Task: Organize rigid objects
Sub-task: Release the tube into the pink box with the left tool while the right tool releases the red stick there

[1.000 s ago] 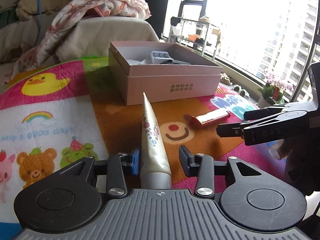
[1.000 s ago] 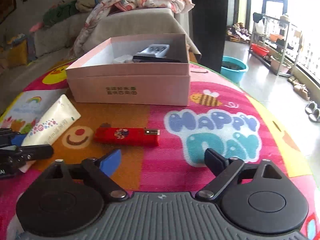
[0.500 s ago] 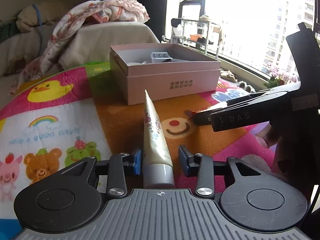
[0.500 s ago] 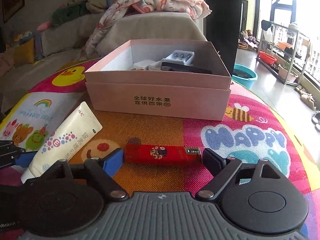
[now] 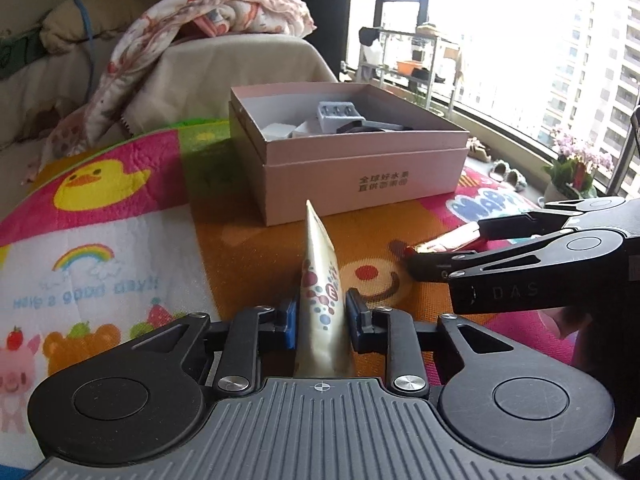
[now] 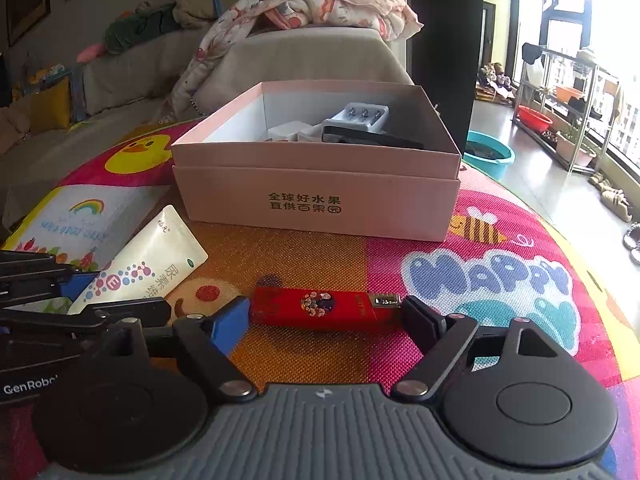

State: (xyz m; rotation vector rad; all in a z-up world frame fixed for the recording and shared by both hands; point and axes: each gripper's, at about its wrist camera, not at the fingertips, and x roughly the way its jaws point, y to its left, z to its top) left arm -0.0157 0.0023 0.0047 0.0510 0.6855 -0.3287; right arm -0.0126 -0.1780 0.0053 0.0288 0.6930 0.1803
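Note:
A cream tube (image 5: pixel 318 256) with coloured dots lies on the play mat, its cap end between the pads of my left gripper (image 5: pixel 320 316). Those jaws are closing and the pads press on the tube's sides. A red stick with a metal end (image 6: pixel 320 306) lies crosswise in front of my right gripper (image 6: pixel 324 316), whose jaws are closing with a pad against each end of it. The pink cardboard box (image 6: pixel 320 204) stands open behind both and holds a grey charger and dark items. In the right wrist view the tube (image 6: pixel 148 264) and the left gripper (image 6: pixel 100 292) sit at the left.
A colourful play mat (image 5: pixel 120 240) covers the surface. A sofa with a patterned blanket (image 5: pixel 224 12) rises behind the box. At the right are a big window, a metal shelf (image 6: pixel 560 92) and a teal basin (image 6: pixel 486 152) on the floor.
My left jaws have closed onto the tube. My right gripper moved forward to the red stick and narrowed its jaws around its two ends.

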